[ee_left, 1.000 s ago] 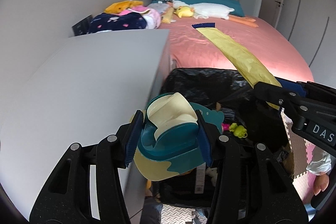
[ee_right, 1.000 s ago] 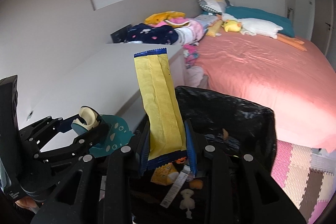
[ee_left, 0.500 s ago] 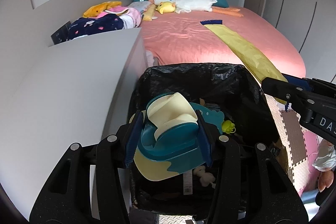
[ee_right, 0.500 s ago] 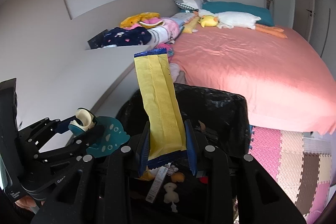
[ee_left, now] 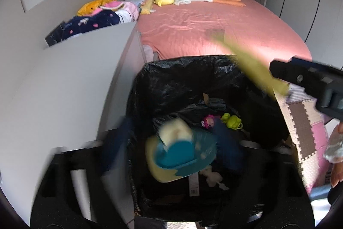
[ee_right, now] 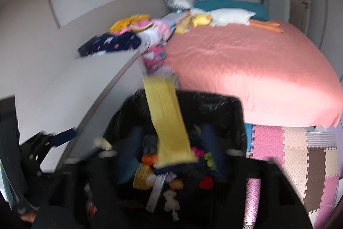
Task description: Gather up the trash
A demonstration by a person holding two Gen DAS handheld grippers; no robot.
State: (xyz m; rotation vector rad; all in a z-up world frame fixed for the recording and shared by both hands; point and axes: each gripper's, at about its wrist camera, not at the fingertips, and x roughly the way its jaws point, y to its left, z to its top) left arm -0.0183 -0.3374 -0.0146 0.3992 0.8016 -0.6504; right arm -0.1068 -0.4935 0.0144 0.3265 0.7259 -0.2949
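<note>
The teal and cream toy (ee_left: 180,151) is hanging blurred over the open black-lined trash bin (ee_left: 171,78), between the spread fingers of your left gripper (ee_left: 171,153), which are no longer touching it. The long yellow wrapper (ee_right: 167,121) is dangling above the same bin, and your right gripper (ee_right: 171,149) is standing wide, clear of it. The bin is sitting just beside the pink bed (ee_left: 214,29) and the white cabinet (ee_left: 75,78).
</note>
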